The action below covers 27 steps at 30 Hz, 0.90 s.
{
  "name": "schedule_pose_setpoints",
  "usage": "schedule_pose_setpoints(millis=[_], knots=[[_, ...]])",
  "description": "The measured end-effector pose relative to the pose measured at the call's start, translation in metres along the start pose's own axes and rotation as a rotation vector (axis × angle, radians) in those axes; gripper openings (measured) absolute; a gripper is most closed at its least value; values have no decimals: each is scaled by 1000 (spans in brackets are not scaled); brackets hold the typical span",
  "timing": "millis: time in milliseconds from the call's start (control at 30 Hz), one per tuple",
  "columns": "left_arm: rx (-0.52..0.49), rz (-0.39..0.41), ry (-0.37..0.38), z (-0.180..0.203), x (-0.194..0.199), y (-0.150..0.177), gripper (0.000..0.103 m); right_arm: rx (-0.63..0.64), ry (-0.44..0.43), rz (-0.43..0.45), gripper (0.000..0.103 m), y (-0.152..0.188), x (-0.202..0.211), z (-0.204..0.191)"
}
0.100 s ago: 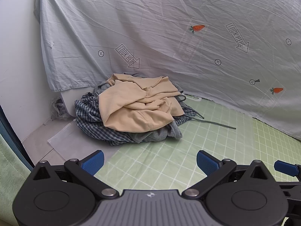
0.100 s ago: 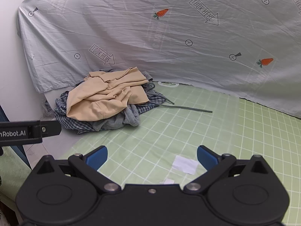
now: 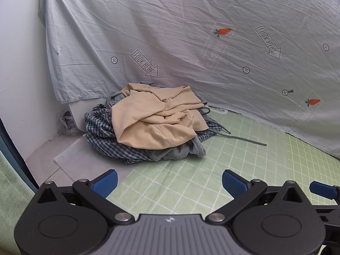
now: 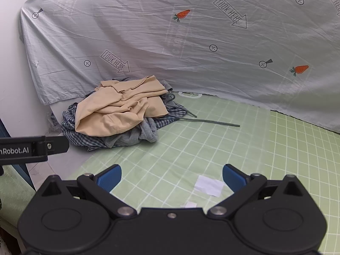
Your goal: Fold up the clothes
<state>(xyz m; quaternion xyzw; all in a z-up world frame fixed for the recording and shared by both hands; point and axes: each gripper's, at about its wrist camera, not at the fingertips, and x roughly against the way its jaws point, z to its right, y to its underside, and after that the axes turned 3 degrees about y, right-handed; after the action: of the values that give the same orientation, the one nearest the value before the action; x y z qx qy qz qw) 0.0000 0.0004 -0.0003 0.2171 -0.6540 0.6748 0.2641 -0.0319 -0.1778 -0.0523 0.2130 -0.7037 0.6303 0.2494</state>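
Clothes heap (image 3: 153,125) on mat (image 3: 233,165): soft, limp. Tan top (image 3: 157,116) uppermost; pinch hem. Left claw (image 3: 169,182), right claw (image 4: 172,177) spread wide, empty.

The tan top (image 3: 157,121) covers most of the checked shirt (image 3: 99,125) and the gray sweatshirt (image 3: 174,150) under it, so their shapes cannot be told. In the right wrist view, the other gripper's bar (image 4: 31,147) runs off the left edge, and its white words are cut short. At the lower right of the left wrist view, only one blue tip (image 3: 323,189) of the other gripper shows. A crumpled clear plastic thing (image 3: 67,121) at middle left is too small to tell.
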Motion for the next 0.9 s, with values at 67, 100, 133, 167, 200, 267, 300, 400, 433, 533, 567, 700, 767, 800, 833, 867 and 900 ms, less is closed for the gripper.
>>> schedule_pose_setpoints(millis=[67, 100, 133, 167, 200, 267, 300, 400, 433, 533, 567, 700, 767, 800, 833, 867, 900], knots=[[-1, -1, 0, 0, 0, 0, 103, 0, 0, -1, 103, 0, 0, 0], [-2, -2, 0, 0, 0, 0, 103, 0, 0, -1, 103, 0, 0, 0], [-3, -3, 0, 0, 0, 0, 103, 0, 0, -1, 103, 0, 0, 0], [-3, -3, 0, -1, 0, 0, 103, 0, 0, -2, 103, 0, 0, 0], [-4, -4, -1, -1, 0, 0, 103, 0, 0, -2, 103, 0, 0, 0], [-2, -4, 0, -1, 0, 1, 103, -1, 0, -3, 103, 0, 0, 0], [0, -3, 0, -1, 0, 1, 103, -1, 0, -4, 103, -1, 1, 0], [3, -3, 1, -2, 1, 1, 103, -2, 0, -4, 103, -1, -2, 1], [4, -4, 2, -2, 1, 1, 103, -2, 0, -5, 103, 0, -3, 1], [3, -5, 3, -1, 1, 1, 103, -4, 3, -7, 103, 0, 0, 0], [2, -5, 4, -1, 0, 1, 103, -6, 3, -6, 103, 0, 0, 0], [2, -5, 3, -1, 0, 1, 103, -12, 3, -6, 103, 1, 0, 1], [2, -6, 4, -1, 0, 1, 103, -14, 3, -8, 103, 1, -1, 0], [2, -6, 5, -1, 0, 1, 103, -15, 2, -9, 103, 1, -1, 0], [1, -6, 5, -1, 0, 1, 103, -16, 2, -10, 103, 1, -1, 0], [1, -6, 6, -1, 0, 1, 103, -17, 1, -11, 103, 1, -1, 0], [1, -7, 7, -1, 0, 1, 103, -17, 1, -11, 103, 1, -1, 0]])
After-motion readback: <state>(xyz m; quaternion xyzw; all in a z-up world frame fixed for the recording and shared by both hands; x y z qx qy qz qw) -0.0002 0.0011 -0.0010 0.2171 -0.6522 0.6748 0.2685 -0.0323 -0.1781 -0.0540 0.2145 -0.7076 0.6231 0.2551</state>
